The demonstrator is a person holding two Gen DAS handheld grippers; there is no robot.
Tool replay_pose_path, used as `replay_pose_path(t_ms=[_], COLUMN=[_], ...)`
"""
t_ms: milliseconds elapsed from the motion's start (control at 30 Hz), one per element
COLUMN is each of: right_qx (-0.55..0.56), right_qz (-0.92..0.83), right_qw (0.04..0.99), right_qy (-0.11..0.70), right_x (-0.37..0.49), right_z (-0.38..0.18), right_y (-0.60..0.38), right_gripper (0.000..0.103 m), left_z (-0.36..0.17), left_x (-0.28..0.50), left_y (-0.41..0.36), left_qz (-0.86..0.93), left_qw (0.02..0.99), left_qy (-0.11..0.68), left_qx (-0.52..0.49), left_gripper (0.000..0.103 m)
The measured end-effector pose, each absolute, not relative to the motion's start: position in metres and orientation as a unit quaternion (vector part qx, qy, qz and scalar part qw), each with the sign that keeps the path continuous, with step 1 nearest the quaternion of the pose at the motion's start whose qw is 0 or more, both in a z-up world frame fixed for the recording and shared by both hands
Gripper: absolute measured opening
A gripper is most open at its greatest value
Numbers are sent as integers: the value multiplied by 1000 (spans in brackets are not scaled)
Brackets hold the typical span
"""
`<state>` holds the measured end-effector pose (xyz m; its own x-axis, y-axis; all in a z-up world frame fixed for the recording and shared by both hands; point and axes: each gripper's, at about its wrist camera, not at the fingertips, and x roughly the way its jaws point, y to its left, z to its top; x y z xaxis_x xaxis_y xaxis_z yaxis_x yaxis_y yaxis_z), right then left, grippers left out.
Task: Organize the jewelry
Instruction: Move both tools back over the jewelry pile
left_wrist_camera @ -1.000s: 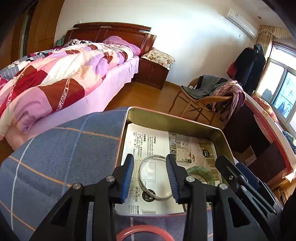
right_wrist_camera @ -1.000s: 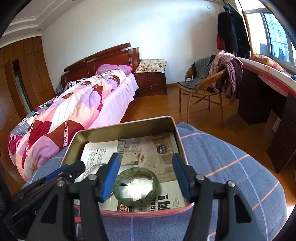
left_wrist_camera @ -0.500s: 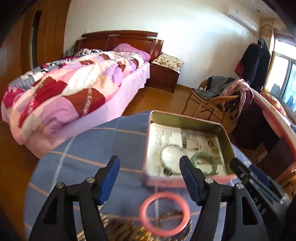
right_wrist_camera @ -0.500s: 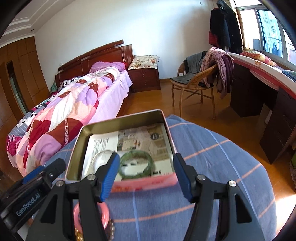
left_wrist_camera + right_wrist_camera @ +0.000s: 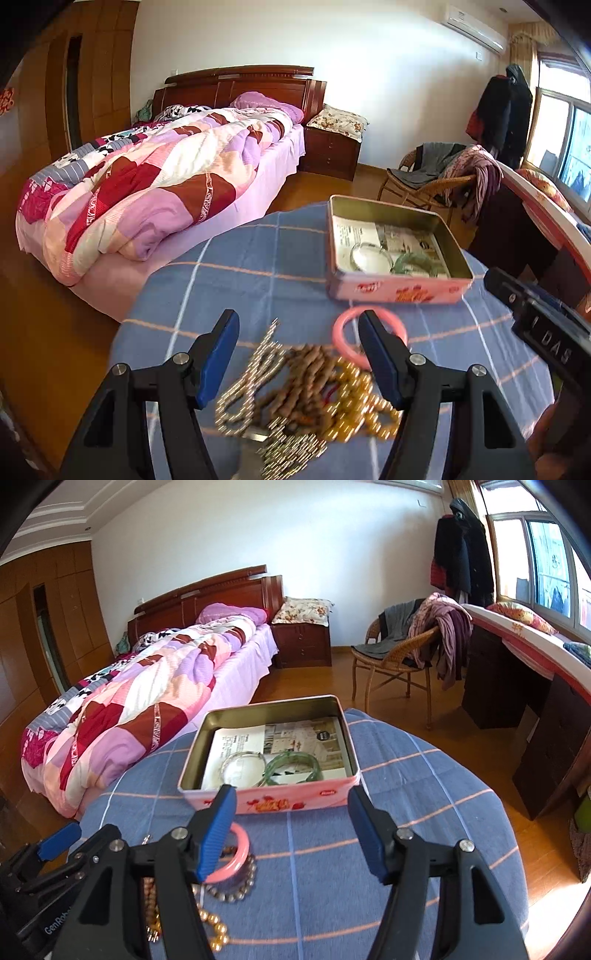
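A round table draped in a blue plaid cloth [image 5: 388, 782] with thin orange and white lines was seen to carry all the jewelry. An open pink tin [image 5: 273, 801], lined with a printed leaflet, was set toward the far edge of the cloth. Inside it, a clear bangle [image 5: 242, 766] and a green bangle [image 5: 293, 766] were laid side by side, touching or nearly so. In front of the tin, at 6 o'clock from it, a pink bangle [image 5: 345, 332] was laid on the cloth, and just nearer than that, a tangled heap of bead strands [image 5: 303, 387] in silver, brown and gold was recorded, blurred in the left wrist view.

The left gripper [image 5: 297, 354] was held over the heap with its jaws apart, having just been opened; nothing was clamped. The right gripper [image 5: 291, 830] was held with its jaws apart over bare cloth at 6 o'clock from the tin, nothing being gripped; these jaws had just been opened a little further.

Beyond the table, a bed [image 5: 155, 686] with a patchwork quilt was seen at 10 o'clock, a nightstand [image 5: 303, 642] at 12 o'clock, and a wicker chair [image 5: 399, 664] draped with clothes at 1 o'clock, on a wooden floor.
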<state>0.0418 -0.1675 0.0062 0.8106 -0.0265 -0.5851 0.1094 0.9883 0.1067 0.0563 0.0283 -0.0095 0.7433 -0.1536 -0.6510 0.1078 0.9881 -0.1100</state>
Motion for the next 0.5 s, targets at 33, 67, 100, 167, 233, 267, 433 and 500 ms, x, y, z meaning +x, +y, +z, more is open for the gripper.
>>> replay_pose_path(t_ms=[33, 67, 100, 167, 233, 267, 433, 500], right_qx=[66, 66, 67, 70, 71, 71, 63, 59], right_qz=[-35, -33, -31, -26, -21, -18, 9, 18], right_qw=[949, 949, 948, 946, 944, 942, 937, 935], right_qy=[306, 307, 309, 316, 322, 326, 342, 350], right_x=[38, 34, 31, 24, 19, 16, 0, -3], right_z=[5, 3, 1, -6, -11, -14, -29, -32], right_y=[-167, -168, -167, -168, -168, -168, -163, -158], right_gripper=[66, 66, 66, 66, 66, 66, 66, 66], left_z=[-11, -13, -16, -22, -29, -32, -50, -54], left_x=[52, 47, 42, 34, 25, 21, 4, -2], left_y=[33, 38, 42, 53, 61, 65, 86, 90], left_qz=[-72, -75, -78, -84, -85, -85, -94, -98], left_qw=[933, 932, 931, 929, 927, 926, 915, 912], left_qy=[352, 354, 355, 359, 364, 367, 392, 398], left_qx=[-31, -30, -29, -26, -21, -19, -22, -20], left_gripper=[67, 67, 67, 67, 67, 67, 67, 67])
